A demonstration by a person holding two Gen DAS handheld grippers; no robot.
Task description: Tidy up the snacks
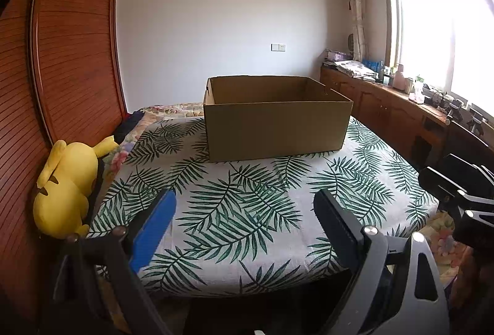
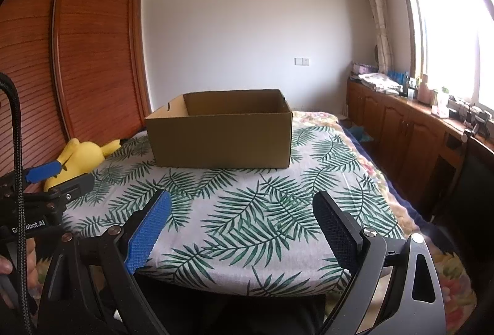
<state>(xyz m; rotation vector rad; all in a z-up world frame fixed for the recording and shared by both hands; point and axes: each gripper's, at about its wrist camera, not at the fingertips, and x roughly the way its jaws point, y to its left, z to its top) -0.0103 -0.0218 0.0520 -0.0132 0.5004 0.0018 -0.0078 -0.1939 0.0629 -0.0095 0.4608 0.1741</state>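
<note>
Cardboard box [image 1: 276,119], top open, sits at the far middle of the leaf-print bedspread [image 1: 247,221]; left gripper [image 1: 245,205] hangs over the near edge, fingers released, a yellow plush [image 1: 66,187] left. From the right wrist, right gripper [image 2: 240,205] likewise spread, box [image 2: 220,131] far-left, bare cloth between.

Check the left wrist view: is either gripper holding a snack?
No; the left gripper is open above the leaf-print cloth, holding nothing.
</note>
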